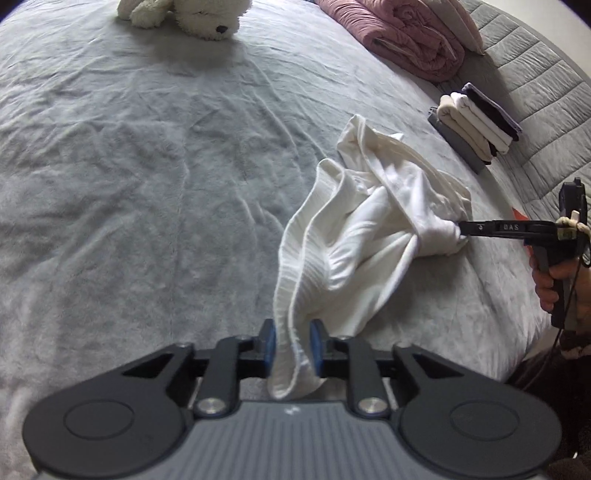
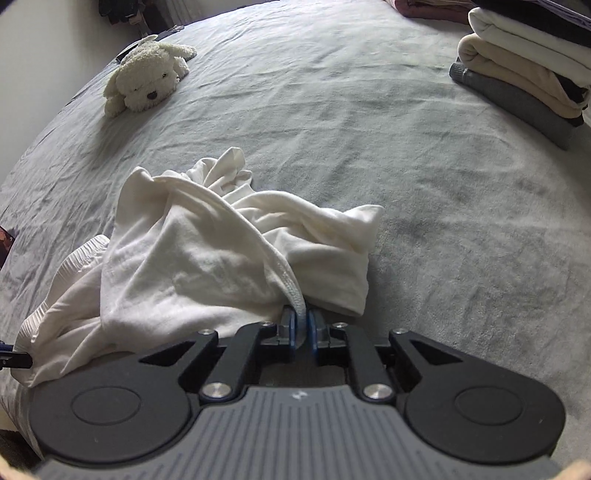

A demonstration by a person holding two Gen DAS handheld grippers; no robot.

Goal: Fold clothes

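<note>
A crumpled white garment (image 1: 369, 221) lies bunched on the grey bed sheet (image 1: 147, 184). My left gripper (image 1: 293, 347) is shut on its ribbed hem, which hangs between the blue pads. My right gripper (image 1: 461, 230) shows at the right of the left wrist view, shut on another bunched part of the garment. In the right wrist view the garment (image 2: 192, 251) fills the middle left, and my right gripper (image 2: 303, 328) pinches a stitched edge of it. The left gripper's tip (image 2: 11, 360) peeks in at the left edge.
A stack of folded clothes (image 1: 476, 122) sits at the far right by the quilted headboard (image 1: 535, 92); it also shows in the right wrist view (image 2: 524, 66). A pink duvet (image 1: 402, 33) and a white plush dog (image 1: 192, 14) lie at the far side.
</note>
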